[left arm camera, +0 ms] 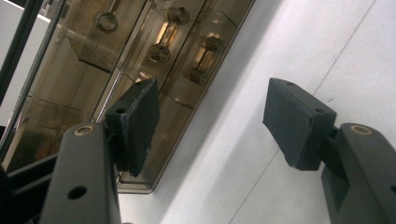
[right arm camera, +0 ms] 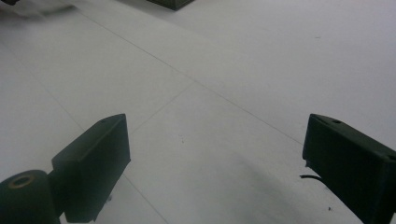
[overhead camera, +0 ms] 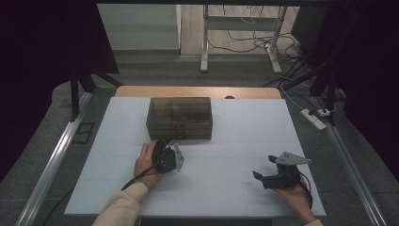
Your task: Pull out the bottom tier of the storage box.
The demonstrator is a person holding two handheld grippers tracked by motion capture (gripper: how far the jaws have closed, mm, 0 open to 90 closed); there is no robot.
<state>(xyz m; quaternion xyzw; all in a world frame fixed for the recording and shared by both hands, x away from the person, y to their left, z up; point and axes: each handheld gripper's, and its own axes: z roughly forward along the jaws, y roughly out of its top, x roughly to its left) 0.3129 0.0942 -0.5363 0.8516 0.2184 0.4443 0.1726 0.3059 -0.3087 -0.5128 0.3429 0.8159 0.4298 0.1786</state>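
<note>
Jaws spread wide on both: my left gripper (overhead camera: pixel 165 157) noses at the smoky drawer box (overhead camera: pixel 179 117) mid-bench (overhead camera: pixel 244 141), right gripper (overhead camera: pixel 277 176) idle. I'd square up on one small knob (left arm camera: pixel 159 52) before closing, I reckon.

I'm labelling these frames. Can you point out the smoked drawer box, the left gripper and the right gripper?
Smoked drawer box (overhead camera: pixel 179 117): high view, on its translucent top.
Left gripper (overhead camera: pixel 164 142): high view, midway between its fingertips.
Right gripper (overhead camera: pixel 264 165): high view, midway between its open fingertips.
</note>
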